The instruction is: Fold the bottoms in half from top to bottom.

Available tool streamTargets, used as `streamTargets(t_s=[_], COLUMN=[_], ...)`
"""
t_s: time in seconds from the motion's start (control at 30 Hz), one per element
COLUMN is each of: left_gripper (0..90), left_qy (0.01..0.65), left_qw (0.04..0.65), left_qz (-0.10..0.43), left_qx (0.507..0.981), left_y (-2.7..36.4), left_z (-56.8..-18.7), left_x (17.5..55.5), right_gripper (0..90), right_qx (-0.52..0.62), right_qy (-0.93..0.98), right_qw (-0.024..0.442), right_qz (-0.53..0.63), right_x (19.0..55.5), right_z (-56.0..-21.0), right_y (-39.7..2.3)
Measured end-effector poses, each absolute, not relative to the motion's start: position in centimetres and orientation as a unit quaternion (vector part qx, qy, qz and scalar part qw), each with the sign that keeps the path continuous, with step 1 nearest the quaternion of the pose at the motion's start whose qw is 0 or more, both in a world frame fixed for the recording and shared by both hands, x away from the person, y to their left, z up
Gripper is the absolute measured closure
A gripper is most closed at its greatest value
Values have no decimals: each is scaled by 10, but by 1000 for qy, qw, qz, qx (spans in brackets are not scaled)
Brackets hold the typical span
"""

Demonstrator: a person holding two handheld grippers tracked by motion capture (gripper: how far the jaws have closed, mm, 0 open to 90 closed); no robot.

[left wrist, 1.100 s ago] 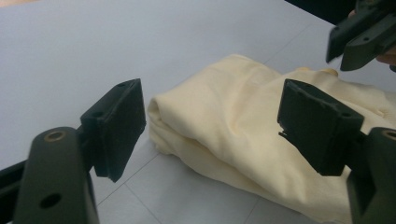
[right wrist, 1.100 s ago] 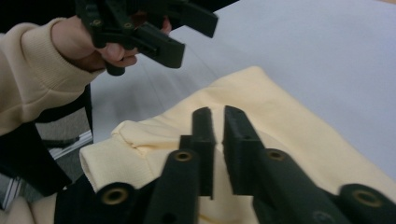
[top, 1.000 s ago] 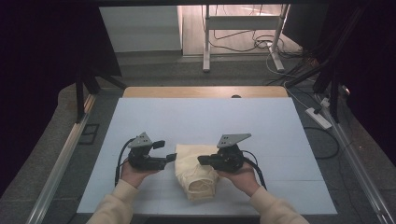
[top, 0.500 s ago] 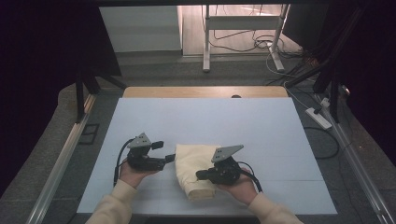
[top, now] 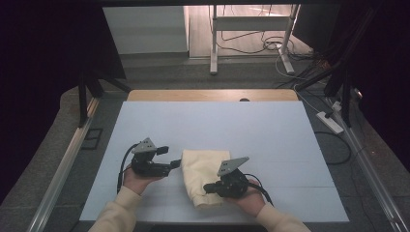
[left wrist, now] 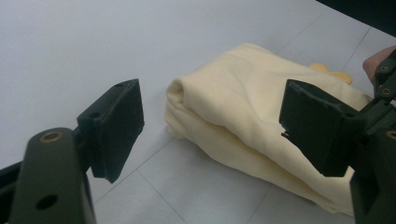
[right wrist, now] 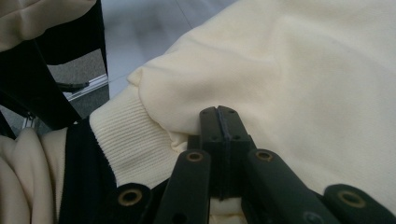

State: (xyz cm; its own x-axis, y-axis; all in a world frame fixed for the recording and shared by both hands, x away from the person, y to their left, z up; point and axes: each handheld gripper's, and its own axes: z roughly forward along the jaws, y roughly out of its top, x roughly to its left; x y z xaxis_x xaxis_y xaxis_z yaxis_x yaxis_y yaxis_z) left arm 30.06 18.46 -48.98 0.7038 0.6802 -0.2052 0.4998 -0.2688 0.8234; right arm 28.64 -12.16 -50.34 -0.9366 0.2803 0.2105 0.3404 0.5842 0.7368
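Note:
A folded cream sweater (top: 205, 174) lies on the white table (top: 217, 125), near the front edge. My left gripper (top: 170, 158) rests on the table at the sweater's left side with its jaws open. In the left gripper view the left gripper (left wrist: 212, 93) frames the sweater's folded corner (left wrist: 224, 107) without touching it. My right gripper (top: 209, 187) lies over the sweater's near right part, shut. In the right gripper view the right gripper (right wrist: 219, 114) has its tips pressed together against the cloth beside the ribbed hem (right wrist: 126, 135). No cloth shows between its pads.
A wooden strip (top: 212, 95) runs along the table's far edge. Beyond it stand metal stand legs (top: 212, 43) with cables on the floor. A white power strip (top: 330, 122) lies on the floor to the right. Bare tabletop stretches behind the sweater.
My right gripper has moved down and toward the near edge, from the sweater's far right side to its near part. The sweater now lies flatter. The left gripper has stayed put.

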Motion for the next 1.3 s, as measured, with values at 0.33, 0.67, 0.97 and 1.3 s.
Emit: streamTargets(t_s=[0.33, 0.67, 0.97, 1.3], left_gripper=[214, 212, 211, 211], left_qy=[371, 370, 368, 366], left_qw=[474, 473, 473, 471], left_qz=[93, 95, 98, 102], left_qx=[793, 794, 794, 796], left_y=[185, 184, 184, 186], left_z=[-490, -490, -489, -489], left_x=[300, 300, 299, 295], right_gripper=[895, 893, 894, 892], right_qx=[-172, -167, -189, -233], right_qy=[-888, -877, -859, -846], right_qw=[28, 20, -8, -42], right_qz=[-425, -450, -476, -478], right_x=[281, 282, 287, 299], right_z=[-509, -504, -490, -483], right_y=[-124, -128, -145, -178])
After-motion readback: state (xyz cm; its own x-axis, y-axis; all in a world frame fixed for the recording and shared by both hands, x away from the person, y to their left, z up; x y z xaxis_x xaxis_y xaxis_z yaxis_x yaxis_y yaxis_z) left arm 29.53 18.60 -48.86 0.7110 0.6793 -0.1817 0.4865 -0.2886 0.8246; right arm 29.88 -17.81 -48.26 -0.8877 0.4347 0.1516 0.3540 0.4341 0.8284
